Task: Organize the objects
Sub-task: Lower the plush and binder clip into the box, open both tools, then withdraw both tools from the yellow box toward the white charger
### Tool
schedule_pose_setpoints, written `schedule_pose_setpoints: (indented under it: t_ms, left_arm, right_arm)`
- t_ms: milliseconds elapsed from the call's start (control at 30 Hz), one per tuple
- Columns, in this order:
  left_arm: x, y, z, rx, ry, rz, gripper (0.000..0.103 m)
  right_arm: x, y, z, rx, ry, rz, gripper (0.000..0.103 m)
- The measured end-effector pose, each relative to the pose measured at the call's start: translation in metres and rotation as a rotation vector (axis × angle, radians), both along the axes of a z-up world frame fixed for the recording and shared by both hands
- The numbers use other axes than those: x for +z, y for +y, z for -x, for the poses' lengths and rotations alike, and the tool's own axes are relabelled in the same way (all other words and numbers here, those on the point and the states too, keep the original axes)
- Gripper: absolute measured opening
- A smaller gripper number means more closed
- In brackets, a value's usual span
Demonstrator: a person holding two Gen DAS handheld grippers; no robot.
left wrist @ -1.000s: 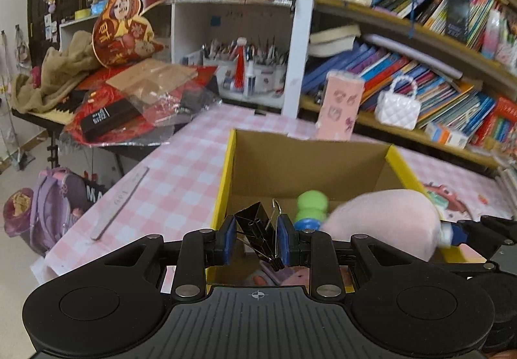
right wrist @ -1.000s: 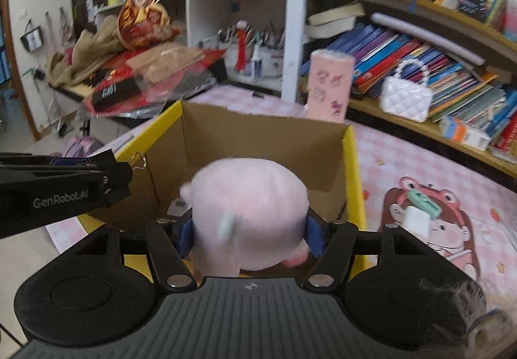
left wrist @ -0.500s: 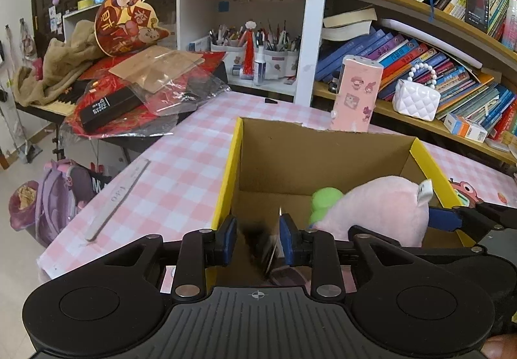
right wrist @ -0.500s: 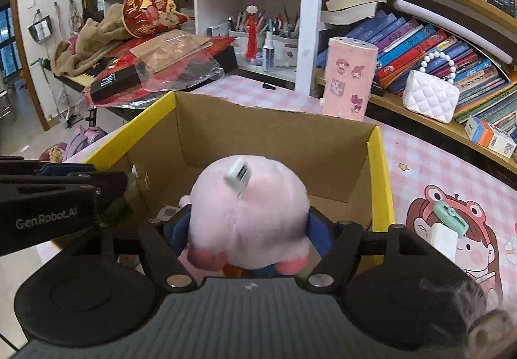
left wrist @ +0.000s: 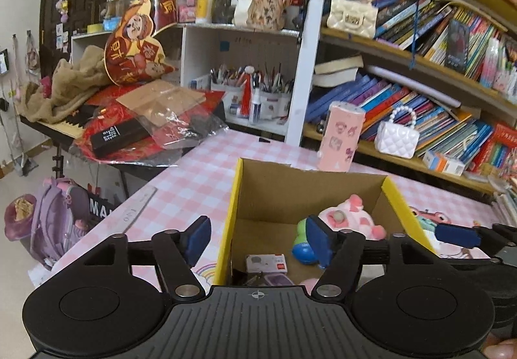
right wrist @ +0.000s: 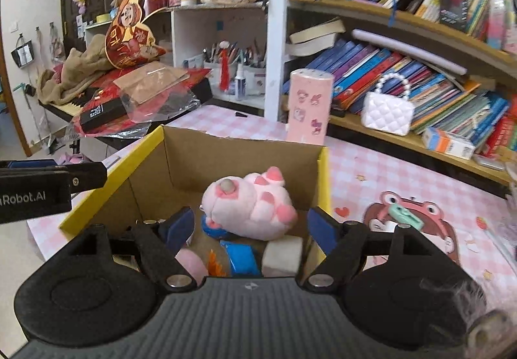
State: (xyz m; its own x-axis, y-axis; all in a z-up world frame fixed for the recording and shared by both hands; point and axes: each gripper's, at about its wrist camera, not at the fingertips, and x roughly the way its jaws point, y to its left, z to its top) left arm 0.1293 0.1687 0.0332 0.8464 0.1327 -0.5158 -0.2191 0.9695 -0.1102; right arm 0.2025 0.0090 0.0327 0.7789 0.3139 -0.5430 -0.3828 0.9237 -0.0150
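Observation:
A yellow-rimmed cardboard box (left wrist: pixel 237 194) stands on the pink checked table. In it lie a pink plush (left wrist: pixel 347 218), a green and blue toy (left wrist: pixel 302 249) and a small white box (left wrist: pixel 266 262). My left gripper (left wrist: pixel 258 239) hangs over the box's near left corner. Its jaws are opening and nothing is between them. My right gripper (right wrist: pixel 250 226) is above the box (right wrist: pixel 324 184). Its jaws are opening too, and the plush (right wrist: pixel 248 207) lies loose below them, clear of the pads. The binder clip is not clearly visible.
A pink patterned canister (left wrist: pixel 341 139) stands just behind the box. A ruler (left wrist: pixel 135 210) lies near the table's left edge. A cartoon mat with a teal clip (right wrist: pixel 400 213) is to the right. Bookshelves with a white purse (right wrist: pixel 386 113) rise behind.
The left gripper let go of the black binder clip and opened wide. The right gripper released the pink plush, which dropped into the box. Both grippers drew back and up.

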Motion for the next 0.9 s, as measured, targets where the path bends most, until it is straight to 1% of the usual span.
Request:
schedule_pose_setpoints:
  t_ms: [133,333,433,600,900]
  left_arm:
    - [0.0,-0.002,0.024,-0.01,-0.007,0.005,0.072]
    - [-0.013,-0.004,0.056,-0.013,0.036,0.023,0.076]
    - [-0.018,-0.009,0.072,-0.025,0.054,0.023,0.079]
    - [-0.02,-0.019,0.095,-0.052,0.059,0.009,0.08]
    - [-0.029,-0.03,0.127,-0.071,0.1,0.012,0.08]
  right_arm:
    - [0.004,-0.009,0.033,-0.011,-0.016,0.022,0.076]
    - [-0.007,-0.014,0.074,-0.039,0.023,0.039,0.076]
    - [-0.013,-0.014,0.094,-0.038,0.038,0.053,0.076]
    - [-0.021,-0.015,0.121,-0.045,0.056,0.076,0.076]
    - [-0.031,-0.027,0.158,-0.09,0.095,0.064,0.076]
